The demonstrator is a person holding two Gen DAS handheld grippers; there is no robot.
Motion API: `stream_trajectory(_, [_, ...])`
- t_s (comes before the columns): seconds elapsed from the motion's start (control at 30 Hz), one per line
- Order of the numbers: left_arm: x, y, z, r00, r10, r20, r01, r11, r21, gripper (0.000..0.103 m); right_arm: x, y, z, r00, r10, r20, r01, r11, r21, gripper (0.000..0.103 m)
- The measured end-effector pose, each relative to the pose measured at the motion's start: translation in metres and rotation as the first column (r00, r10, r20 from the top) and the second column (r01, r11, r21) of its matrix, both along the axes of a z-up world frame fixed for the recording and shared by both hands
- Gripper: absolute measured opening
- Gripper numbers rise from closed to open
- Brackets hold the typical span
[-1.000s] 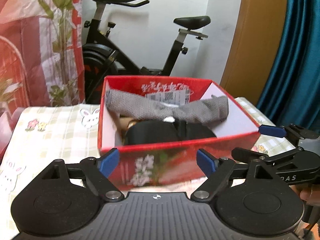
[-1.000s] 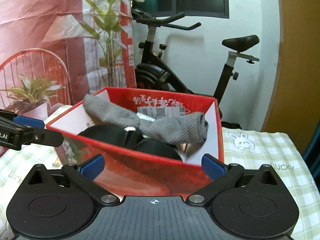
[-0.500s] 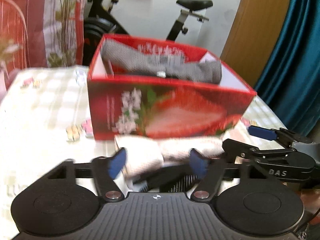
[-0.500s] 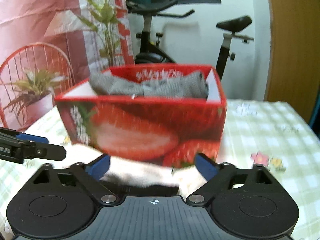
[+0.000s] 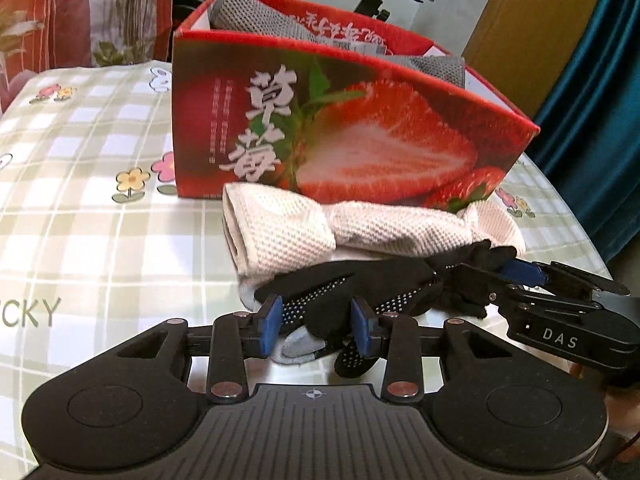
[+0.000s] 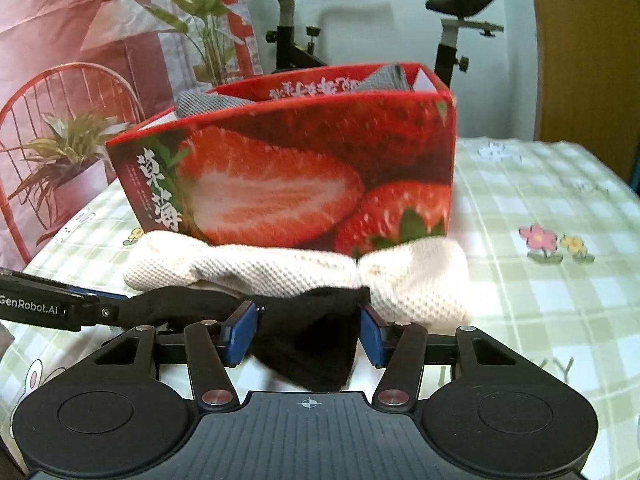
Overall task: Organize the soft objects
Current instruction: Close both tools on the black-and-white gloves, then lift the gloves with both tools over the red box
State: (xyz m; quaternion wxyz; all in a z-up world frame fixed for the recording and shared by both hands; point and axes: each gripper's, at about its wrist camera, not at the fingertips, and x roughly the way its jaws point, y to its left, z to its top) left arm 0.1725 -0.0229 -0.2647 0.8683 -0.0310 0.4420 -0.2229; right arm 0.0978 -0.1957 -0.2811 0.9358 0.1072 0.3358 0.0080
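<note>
In front of the strawberry box [image 5: 360, 120], the black dotted glove [image 5: 352, 284] was bracketed at opposite ends by the left gripper [image 5: 316, 324] and right gripper [image 6: 308, 334], jaws partly open and not yet clamped, presumably for a two-point lift beside the white knitted cloth [image 5: 304, 228].

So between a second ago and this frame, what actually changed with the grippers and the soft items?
Both grippers dropped from the box rim to the table in front of it. The left gripper now straddles the black dotted glove, and the right gripper straddles its other end; neither looks clamped yet. The white towel, strawberry box and grey towel inside stayed put.
</note>
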Motion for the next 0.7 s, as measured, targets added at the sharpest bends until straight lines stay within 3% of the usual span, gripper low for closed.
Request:
stream_trajectory(0.3, [0.000, 0.002, -0.006, 1.000, -0.003, 0.003, 0.003, 1.000, -0.005, 0.039, -0.002, -0.006, -0.015, 1.000, -0.005, 0.008, 0.004, 0.999, 0.042, 0.051])
stream_trajectory(0.7, [-0.008, 0.003, -0.008, 0.999, -0.006, 0.046, 0.006, 1.000, -0.002, 0.040, 0.000, -0.005, -0.017, 1.000, 0.008, 0.017, -0.009, 1.000, 0.029, 0.051])
